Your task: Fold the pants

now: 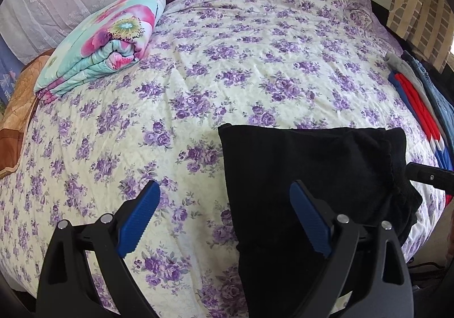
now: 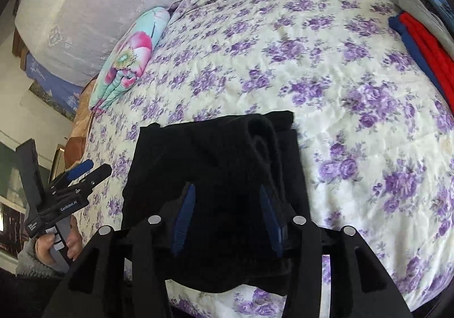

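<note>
The black pants lie folded in a compact stack on the flowered bedspread, near its front edge. The left gripper hangs above the pants' left edge with its jaws wide apart, one blue pad over bare bedspread, the other over black cloth. The right gripper hovers over the pants, jaws partly open, gripping nothing. Folded clothes sit right of the pants.
</note>
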Action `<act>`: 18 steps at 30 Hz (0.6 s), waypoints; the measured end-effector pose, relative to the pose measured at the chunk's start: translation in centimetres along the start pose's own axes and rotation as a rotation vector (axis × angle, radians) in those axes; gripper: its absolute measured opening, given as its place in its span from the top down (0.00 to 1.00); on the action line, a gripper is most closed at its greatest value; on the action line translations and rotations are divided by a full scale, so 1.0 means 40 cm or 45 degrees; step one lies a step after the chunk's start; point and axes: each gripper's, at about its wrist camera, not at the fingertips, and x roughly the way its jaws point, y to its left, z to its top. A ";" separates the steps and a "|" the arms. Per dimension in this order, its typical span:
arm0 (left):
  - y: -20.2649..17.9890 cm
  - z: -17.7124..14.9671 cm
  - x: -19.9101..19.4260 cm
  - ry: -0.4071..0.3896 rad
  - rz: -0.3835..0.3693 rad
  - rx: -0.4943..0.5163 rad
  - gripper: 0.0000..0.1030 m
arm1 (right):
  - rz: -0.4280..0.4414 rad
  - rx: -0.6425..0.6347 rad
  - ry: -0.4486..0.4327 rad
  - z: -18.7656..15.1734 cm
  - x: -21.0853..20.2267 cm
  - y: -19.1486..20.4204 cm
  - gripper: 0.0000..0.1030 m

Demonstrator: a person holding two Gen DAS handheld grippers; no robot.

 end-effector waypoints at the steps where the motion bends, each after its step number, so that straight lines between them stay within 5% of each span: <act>1: -0.002 0.001 0.003 0.004 -0.004 0.002 0.12 | 0.001 0.046 -0.003 -0.001 -0.005 -0.025 0.53; 7: -0.017 0.002 0.016 0.028 -0.026 0.010 0.12 | 0.075 0.278 -0.005 -0.025 -0.010 -0.124 0.49; 18: -0.041 0.005 0.043 0.073 -0.043 0.028 0.12 | 0.102 0.274 0.024 -0.030 0.022 -0.118 0.36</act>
